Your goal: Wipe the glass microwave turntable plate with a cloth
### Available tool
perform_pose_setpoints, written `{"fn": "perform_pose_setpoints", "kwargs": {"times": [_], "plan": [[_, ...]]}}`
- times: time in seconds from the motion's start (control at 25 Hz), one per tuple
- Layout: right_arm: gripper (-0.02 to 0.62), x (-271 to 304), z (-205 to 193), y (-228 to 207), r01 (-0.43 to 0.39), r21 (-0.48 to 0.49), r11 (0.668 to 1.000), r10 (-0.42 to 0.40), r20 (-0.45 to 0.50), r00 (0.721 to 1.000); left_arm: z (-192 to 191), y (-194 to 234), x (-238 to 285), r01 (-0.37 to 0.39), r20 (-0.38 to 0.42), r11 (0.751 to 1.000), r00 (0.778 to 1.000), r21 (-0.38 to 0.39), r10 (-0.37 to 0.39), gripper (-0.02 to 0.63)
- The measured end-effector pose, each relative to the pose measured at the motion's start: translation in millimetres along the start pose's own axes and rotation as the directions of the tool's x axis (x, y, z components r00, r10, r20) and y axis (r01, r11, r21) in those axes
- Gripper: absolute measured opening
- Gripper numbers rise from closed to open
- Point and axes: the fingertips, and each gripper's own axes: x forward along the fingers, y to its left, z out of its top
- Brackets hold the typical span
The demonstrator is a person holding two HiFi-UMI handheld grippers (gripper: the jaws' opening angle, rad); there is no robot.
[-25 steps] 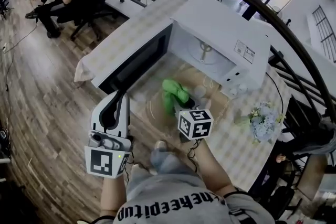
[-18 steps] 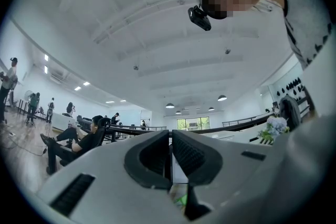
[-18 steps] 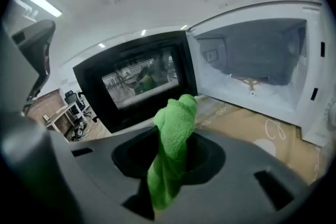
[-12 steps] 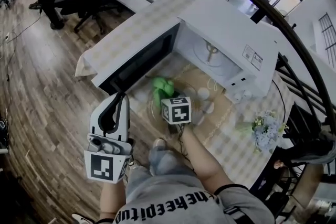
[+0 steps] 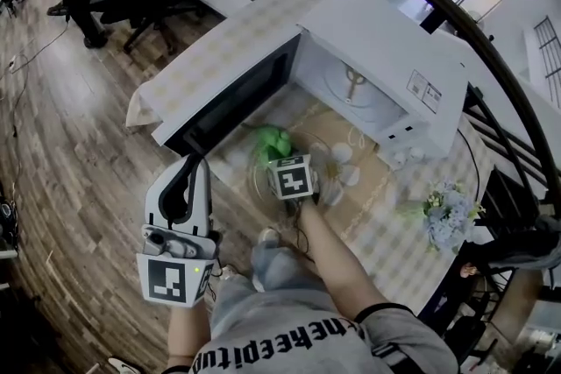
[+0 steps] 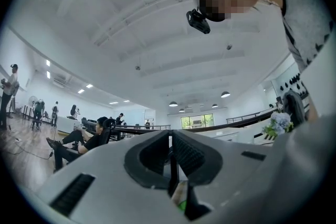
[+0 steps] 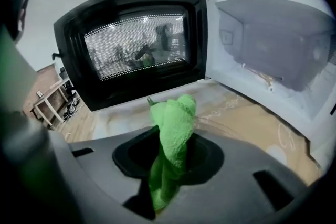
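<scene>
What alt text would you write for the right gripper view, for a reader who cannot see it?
A right hand-held gripper holds a bunched green cloth between its shut jaws. Beyond it a white microwave stands on a beige table covering, its dark windowed door swung open at left and its cavity showing at right.
</scene>
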Motion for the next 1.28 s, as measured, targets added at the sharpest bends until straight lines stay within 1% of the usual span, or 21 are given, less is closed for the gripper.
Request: {"fn": "perform_pose_setpoints", "kwargs": {"times": [0.28,0.68,0.96,1.08,1.16,1.2,1.28], "plan": [[0.103,-19.7,-15.9,-48.4,0.085,0.074,0.994,-0.086,0.005,0.996,4.9,-8.8,3.1,0.034,0.012,0.999,0.999,-0.008,-0.034,0.020],[0.104,-44.5,-41.6,-105.3,0.193,0.140,0.971,-0.194,-0.005,0.981,5.0,-16.0,7.0,0.066,0.017,0.998,0.998,-0.016,-0.066,0.020],[0.103,-63.7,-57.9,-133.3,0.260,0.148,0.954,-0.260,-0.016,0.965,4.7,-16.9,6.8,0.083,0.016,0.996,0.996,-0.021,-0.083,0.020],[0.104,-64.4,-59.2,-134.8,0.267,0.167,0.949,-0.267,-0.025,0.963,5.0,-14.6,4.4,0.079,0.018,0.997,0.997,-0.021,-0.079,0.020],[0.103,-64.4,-54.6,-125.9,0.250,0.191,0.949,-0.251,-0.019,0.968,5.2,-14.0,2.1,0.077,0.018,0.997,0.997,-0.020,-0.077,0.020],[0.104,-63.6,-50.8,-117.2,0.223,0.208,0.952,-0.227,-0.007,0.974,5.0,-13.5,0.9,0.076,0.016,0.997,0.997,-0.020,-0.075,0.020],[0.106,-59.0,-41.4,-91.2,0.146,0.232,0.962,-0.155,0.024,0.988,4.7,-11.8,-1.6,0.070,0.014,0.997,0.997,-0.019,-0.070,0.020]]}}
